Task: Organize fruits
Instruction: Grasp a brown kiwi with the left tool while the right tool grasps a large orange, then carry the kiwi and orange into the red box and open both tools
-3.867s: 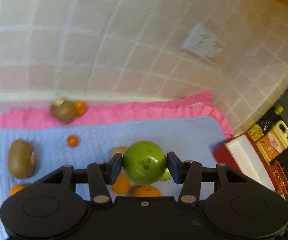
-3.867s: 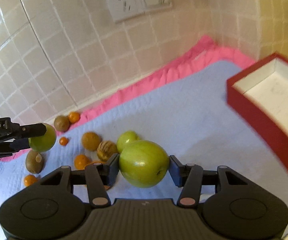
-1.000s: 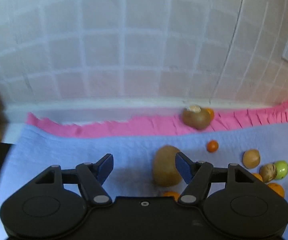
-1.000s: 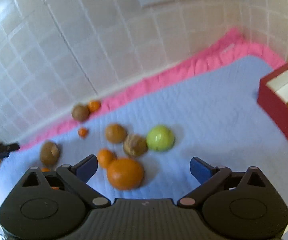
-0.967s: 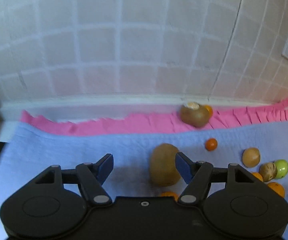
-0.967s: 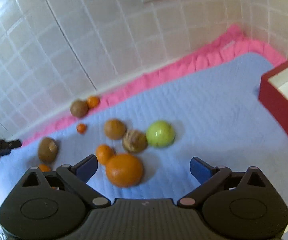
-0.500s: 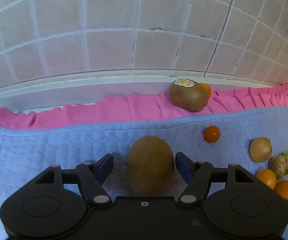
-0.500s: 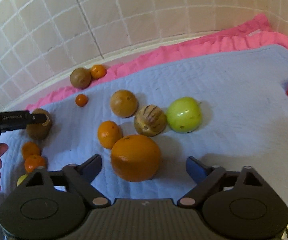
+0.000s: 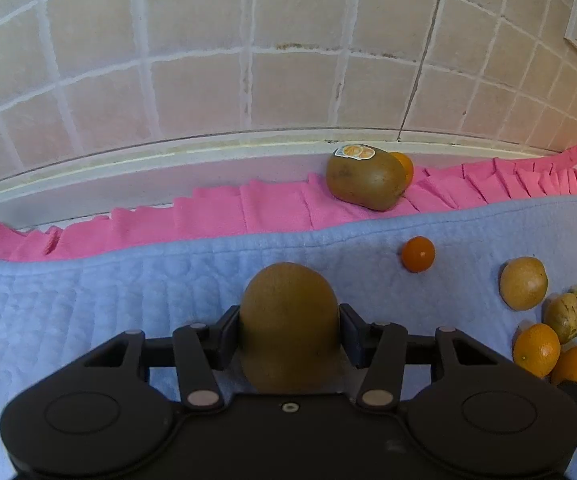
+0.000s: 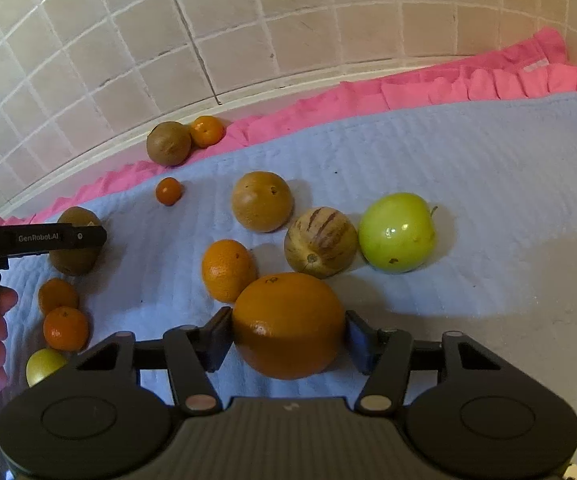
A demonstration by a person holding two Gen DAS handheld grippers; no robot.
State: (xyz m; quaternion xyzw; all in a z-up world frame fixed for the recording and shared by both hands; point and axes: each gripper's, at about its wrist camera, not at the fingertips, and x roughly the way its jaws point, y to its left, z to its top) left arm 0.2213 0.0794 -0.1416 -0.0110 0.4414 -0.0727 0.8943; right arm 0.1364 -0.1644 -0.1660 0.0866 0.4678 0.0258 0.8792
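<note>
Tongs on both sides have just been closing: the left tongs [image 9: 289, 322] now pinch a kiwi [image 9: 288, 320], the right tongs [image 10: 287, 334] a large orange [image 10: 287, 325], both fruits resting on the blue mat [image 10: 468, 168]; lifting likely follows.
</note>
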